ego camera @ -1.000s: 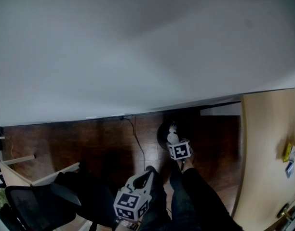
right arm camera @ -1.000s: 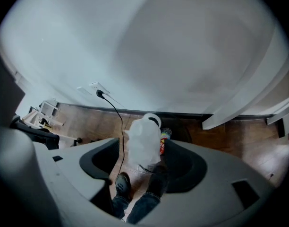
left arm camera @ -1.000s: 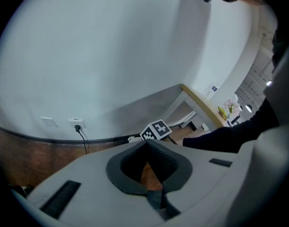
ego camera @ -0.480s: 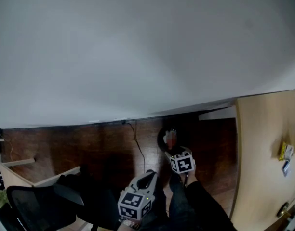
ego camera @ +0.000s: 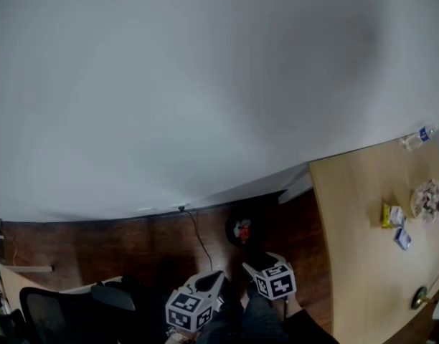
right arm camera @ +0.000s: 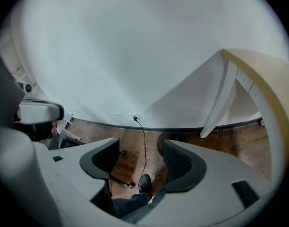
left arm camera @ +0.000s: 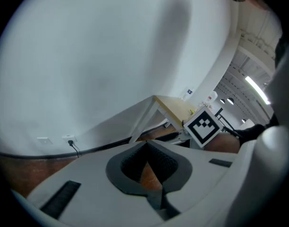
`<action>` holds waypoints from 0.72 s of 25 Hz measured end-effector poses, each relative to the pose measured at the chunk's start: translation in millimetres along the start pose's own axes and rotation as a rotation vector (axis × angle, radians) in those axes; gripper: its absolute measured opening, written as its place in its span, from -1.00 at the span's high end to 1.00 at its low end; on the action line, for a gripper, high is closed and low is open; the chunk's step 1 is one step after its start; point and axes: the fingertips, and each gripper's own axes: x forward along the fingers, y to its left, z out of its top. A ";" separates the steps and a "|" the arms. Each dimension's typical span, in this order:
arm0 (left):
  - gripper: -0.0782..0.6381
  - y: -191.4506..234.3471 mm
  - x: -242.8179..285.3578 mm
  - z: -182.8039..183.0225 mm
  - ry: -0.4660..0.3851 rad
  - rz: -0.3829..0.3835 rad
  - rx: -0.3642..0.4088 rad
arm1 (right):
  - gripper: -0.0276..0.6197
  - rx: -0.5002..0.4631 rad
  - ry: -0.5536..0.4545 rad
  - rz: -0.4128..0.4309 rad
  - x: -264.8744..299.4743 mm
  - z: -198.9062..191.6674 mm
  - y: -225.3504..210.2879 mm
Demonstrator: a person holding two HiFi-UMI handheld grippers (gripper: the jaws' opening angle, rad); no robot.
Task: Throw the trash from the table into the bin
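A white wall (ego camera: 205, 84) fills most of the head view above a dark wood floor (ego camera: 97, 242). A pale table (ego camera: 356, 264) runs down the right side. The bin (ego camera: 241, 229) stands on the floor near the wall, just off the table's corner. Something white and red lies in it, so at least one piece seems binned.

On the table, well apart from the bin, lie a yellow packet (ego camera: 386, 213), a small blue pack (ego camera: 402, 239) and a crumpled wad (ego camera: 427, 198). A bottle (ego camera: 418, 136) lies at the far edge. Most of the job looks undone.

Neither gripper carries anything. The left gripper (left arm camera: 147, 145) has its jaw tips together, with only floor showing through the hollow of the pads. The right gripper (right arm camera: 140, 148) stands wide apart, a cable (right arm camera: 143, 136) and a shoe (right arm camera: 144, 183) visible through the gap.

The bin's contents are too small and blurred to name. The table is cut off at the right edge, so more trash may lie out of frame. Whether the bottle counts as trash I cannot tell.
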 end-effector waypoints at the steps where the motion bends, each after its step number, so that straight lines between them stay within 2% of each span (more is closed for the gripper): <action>1: 0.77 -3.1 -5.5 3.0 -0.005 -0.001 0.025 | -0.02 -0.002 -0.015 0.000 -12.4 2.4 4.2; 4: 0.77 -13.4 -20.9 8.3 -0.016 -0.013 0.082 | -0.02 -0.019 -0.054 -0.007 -46.6 7.6 17.6; 8: 0.77 -28.0 -38.6 4.1 -0.027 -0.059 0.109 | -0.02 -0.050 -0.092 -0.021 -80.2 3.4 40.0; 15: 0.78 -50.9 -55.9 0.7 -0.032 -0.141 0.123 | -0.02 -0.015 -0.126 -0.030 -110.3 -15.6 64.6; 18: 0.77 -68.5 -56.2 -0.9 -0.027 -0.163 0.173 | -0.02 -0.002 -0.136 -0.051 -129.7 -25.5 62.1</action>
